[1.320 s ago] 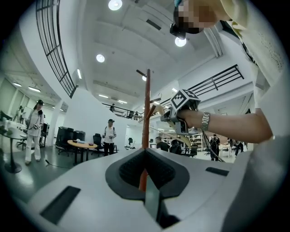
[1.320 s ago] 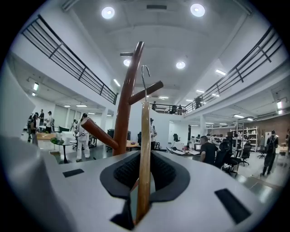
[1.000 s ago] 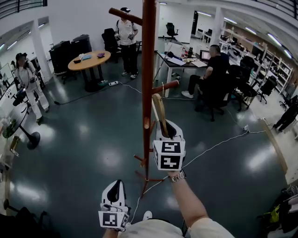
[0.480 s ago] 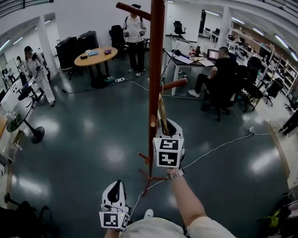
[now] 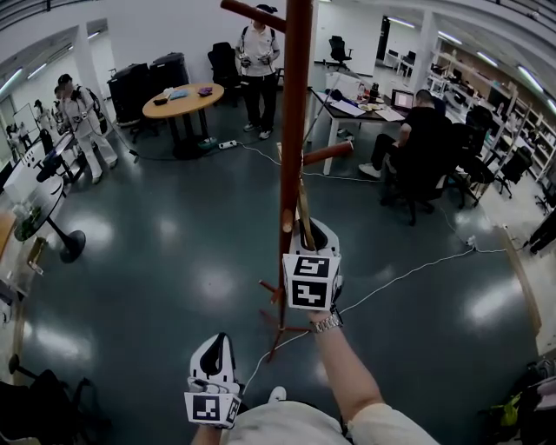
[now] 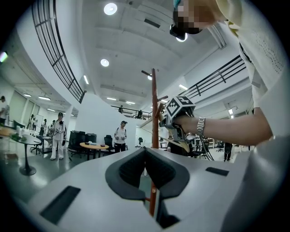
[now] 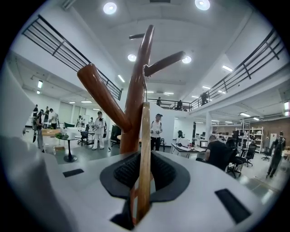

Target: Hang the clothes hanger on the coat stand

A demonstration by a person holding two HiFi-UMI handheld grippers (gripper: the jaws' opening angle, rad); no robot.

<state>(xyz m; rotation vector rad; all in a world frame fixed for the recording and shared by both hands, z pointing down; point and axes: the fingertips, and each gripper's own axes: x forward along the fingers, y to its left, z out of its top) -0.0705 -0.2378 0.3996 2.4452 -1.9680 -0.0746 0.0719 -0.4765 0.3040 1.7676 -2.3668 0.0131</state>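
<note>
The brown wooden coat stand [image 5: 295,130] rises straight ahead, with one peg [image 5: 328,154] pointing right at mid height and another [image 5: 252,13] near the top left. My right gripper [image 5: 308,233] is shut on a light wooden clothes hanger [image 5: 302,209], held upright close against the right side of the pole, just under the right peg. In the right gripper view the hanger's bar [image 7: 144,149] stands between the pads, with the pole [image 7: 135,104] and a peg [image 7: 97,86] right behind it. My left gripper [image 5: 215,352] hangs low, shut and empty [image 6: 145,152].
The stand's feet [image 5: 276,323] spread on the dark glossy floor, where a white cable [image 5: 408,274] runs past. A round table [image 5: 181,102], standing people [image 5: 259,61] and a desk with a seated person [image 5: 417,139] lie beyond. Another round table [image 5: 35,209] stands at the left.
The right gripper has brought the hanger a little closer to the pole, and the view has shifted slightly. The left gripper stays low and still.
</note>
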